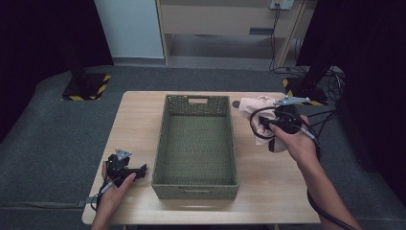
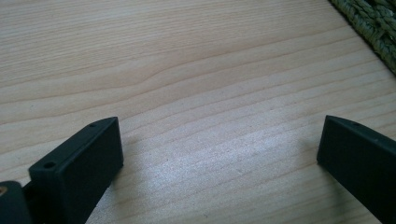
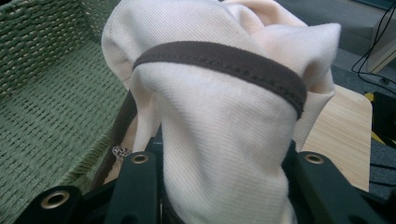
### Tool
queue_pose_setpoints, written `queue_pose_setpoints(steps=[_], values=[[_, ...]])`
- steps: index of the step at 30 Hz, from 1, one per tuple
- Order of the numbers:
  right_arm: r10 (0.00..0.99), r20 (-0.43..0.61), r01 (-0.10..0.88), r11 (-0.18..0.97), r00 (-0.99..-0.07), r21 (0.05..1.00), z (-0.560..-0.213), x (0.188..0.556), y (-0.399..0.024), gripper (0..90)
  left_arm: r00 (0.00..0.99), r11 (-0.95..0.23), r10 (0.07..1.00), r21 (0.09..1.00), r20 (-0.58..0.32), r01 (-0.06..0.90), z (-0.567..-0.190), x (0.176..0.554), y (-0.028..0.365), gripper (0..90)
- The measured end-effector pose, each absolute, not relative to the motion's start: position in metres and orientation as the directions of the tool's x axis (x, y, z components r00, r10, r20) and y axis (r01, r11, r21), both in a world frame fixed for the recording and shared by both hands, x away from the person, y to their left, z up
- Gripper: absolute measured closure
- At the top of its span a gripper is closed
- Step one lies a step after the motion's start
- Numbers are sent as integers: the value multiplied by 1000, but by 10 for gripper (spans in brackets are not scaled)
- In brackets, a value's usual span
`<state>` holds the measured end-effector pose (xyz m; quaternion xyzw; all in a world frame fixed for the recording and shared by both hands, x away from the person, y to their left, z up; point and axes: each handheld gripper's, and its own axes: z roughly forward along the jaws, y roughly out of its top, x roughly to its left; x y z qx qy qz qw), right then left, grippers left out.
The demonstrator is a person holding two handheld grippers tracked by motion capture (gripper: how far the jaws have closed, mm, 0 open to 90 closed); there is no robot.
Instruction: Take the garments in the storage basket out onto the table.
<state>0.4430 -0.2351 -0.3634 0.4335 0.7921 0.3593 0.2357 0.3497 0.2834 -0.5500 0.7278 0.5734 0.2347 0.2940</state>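
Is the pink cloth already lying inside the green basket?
No, the high view shows the pink cloth held by the right gripper above the table, to the right of the green basket, which holds nothing.

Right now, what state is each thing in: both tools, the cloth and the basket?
Left tool: open, nothing between its jaws, low over the table.
Right tool: shut on the cloth, to the right of the basket.
Cloth: cream with brown trim, bunched, gripped in the right tool.
Basket: green woven, upright, nothing in it.
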Motion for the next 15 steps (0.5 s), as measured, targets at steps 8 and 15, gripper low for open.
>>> queue_pose_setpoints(steps=[8, 15], values=[[864, -60, 529, 360, -500, 769, -370, 447, -240, 590, 233, -170, 973, 697, 5, 697, -550, 350, 283, 0], [874, -52, 546, 348, -484, 763, -378, 450, -247, 590, 232, -170, 973, 697, 5, 697, -550, 350, 283, 0]])
